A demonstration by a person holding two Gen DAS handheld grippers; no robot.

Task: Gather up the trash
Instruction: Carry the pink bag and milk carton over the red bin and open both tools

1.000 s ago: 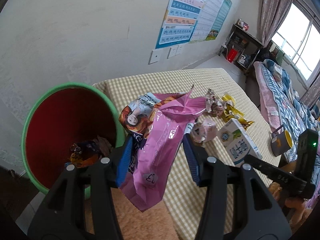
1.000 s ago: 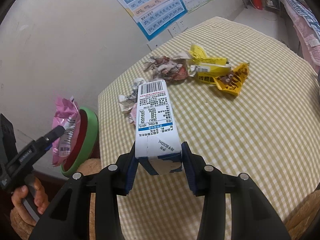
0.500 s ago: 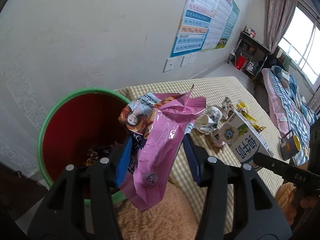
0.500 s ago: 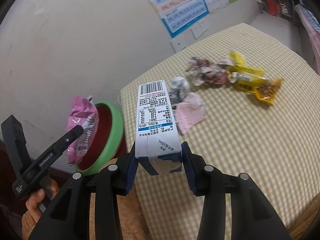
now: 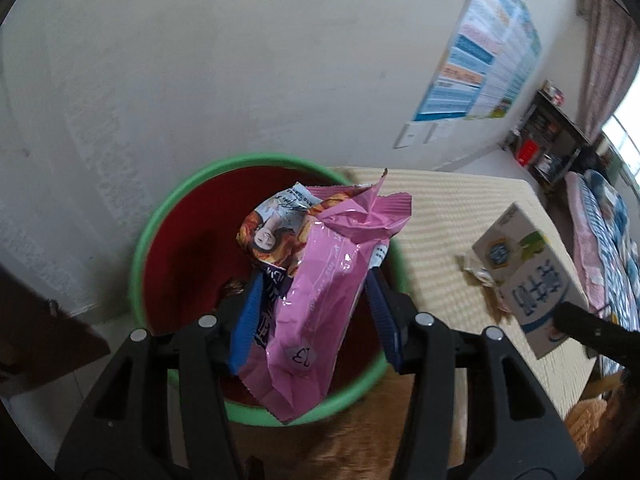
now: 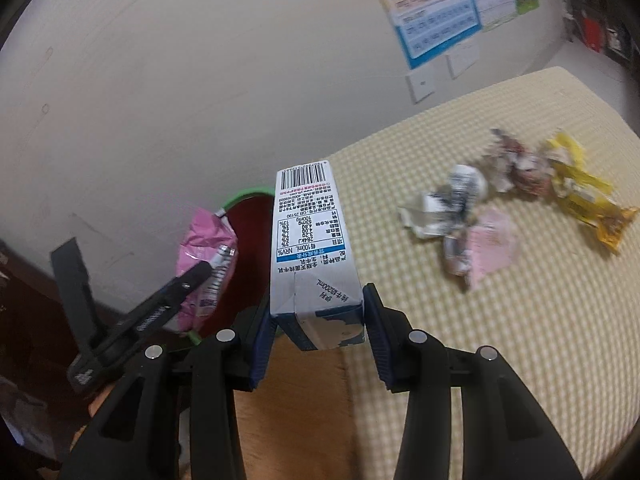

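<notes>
Your left claw [image 5: 316, 312] grips the pink bag [image 5: 320, 300] over the bin [image 5: 160, 216], ready to drop; your right claw [image 6: 316, 340] clamps the carton [image 6: 310, 248], next for binning.

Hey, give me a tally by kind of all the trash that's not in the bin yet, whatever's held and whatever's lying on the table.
Pink snack bag, held in the left gripper: 1
Milk carton, held in the right gripper: 1
Crumpled wrappers on the table: silver, pink, brownish: 3
Yellow wrapper: 1
Total: 6
</notes>
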